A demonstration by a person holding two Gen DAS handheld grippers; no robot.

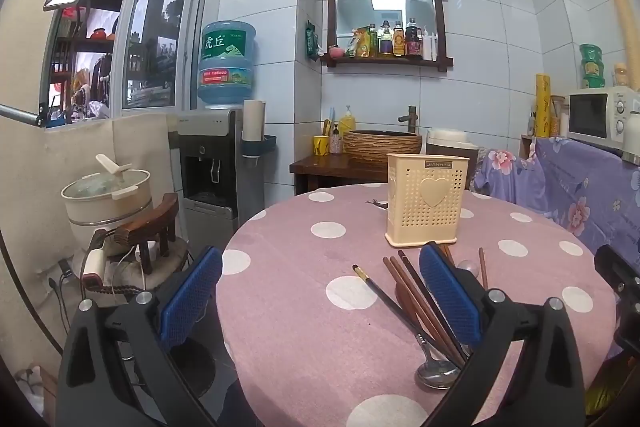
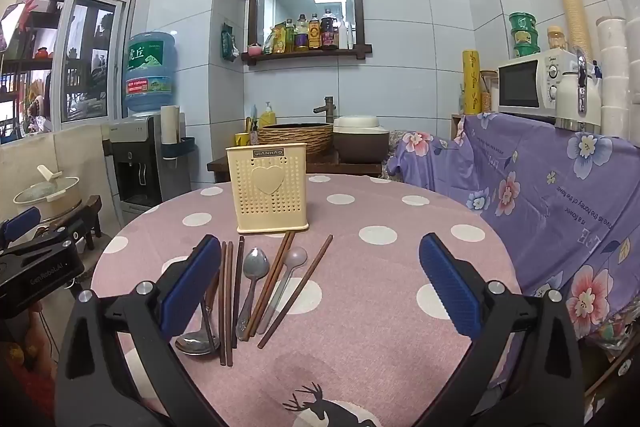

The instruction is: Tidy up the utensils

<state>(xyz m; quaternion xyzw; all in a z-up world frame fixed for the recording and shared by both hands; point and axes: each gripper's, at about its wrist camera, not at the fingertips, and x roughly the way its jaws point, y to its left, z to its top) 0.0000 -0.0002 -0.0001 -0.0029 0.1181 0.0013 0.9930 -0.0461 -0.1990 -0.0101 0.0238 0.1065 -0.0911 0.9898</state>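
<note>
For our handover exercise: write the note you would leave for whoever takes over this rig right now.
Left gripper: open, empty, above the table's near left edge.
Right gripper: open, empty, above the utensils.
Holder: upright mid-table, seemingly empty.
Chopsticks, metal spoons, pale spoon: lying loose before the holder.
Done: nothing.
Left: put every utensil into the holder.

table [image 2: 400,307]: pink dotted cloth | on it: holder [image 2: 272,187], chopsticks [image 2: 228,307], spoons [image 2: 252,279]
</note>
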